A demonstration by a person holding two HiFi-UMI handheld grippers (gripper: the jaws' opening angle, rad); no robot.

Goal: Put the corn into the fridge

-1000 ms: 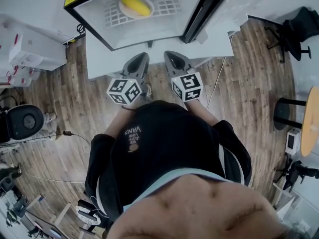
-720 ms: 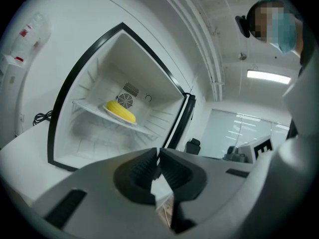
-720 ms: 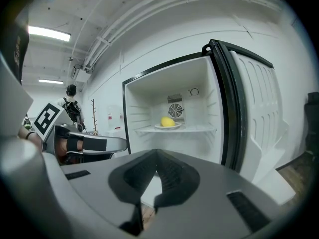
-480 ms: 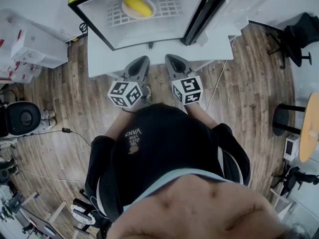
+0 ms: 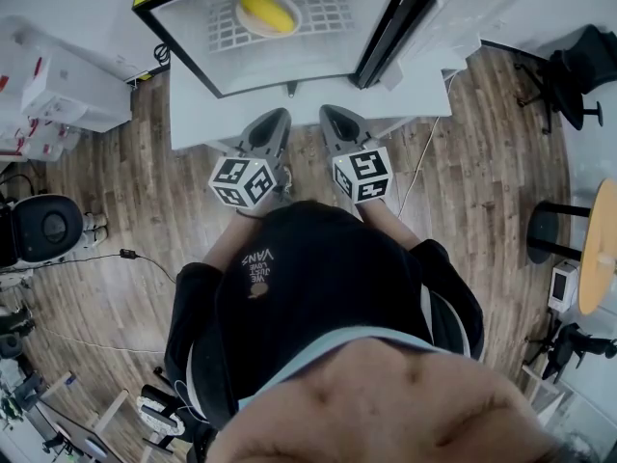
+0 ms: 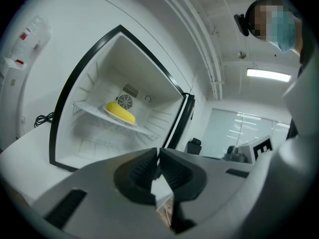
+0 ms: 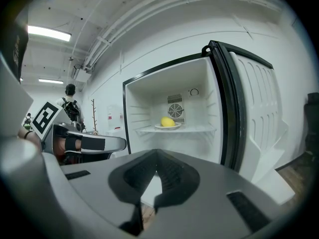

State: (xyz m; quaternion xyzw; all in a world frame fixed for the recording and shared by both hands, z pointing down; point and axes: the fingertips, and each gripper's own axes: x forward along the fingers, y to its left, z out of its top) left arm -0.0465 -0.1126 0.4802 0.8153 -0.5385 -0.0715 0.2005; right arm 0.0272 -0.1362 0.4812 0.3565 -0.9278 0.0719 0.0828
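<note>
The yellow corn (image 5: 265,10) lies on a white plate (image 5: 243,19) on the wire shelf inside the open fridge (image 5: 183,37). The left gripper view shows the corn (image 6: 121,112) on that shelf, and the right gripper view shows the corn (image 7: 168,122) there too. My left gripper (image 5: 273,121) and right gripper (image 5: 333,116) hover side by side in front of the fridge, short of its opening. Both are shut with nothing between their jaws: left gripper (image 6: 158,155), right gripper (image 7: 157,159).
The fridge door (image 5: 453,8) stands swung open to the right. A white cabinet (image 5: 58,90) is on the left, a black chair (image 5: 43,231) lower left, a round wooden table (image 5: 600,234) at the right edge. Wood flooring lies below.
Over the last second the head view shifted slightly. Both grippers and the corn kept their places.
</note>
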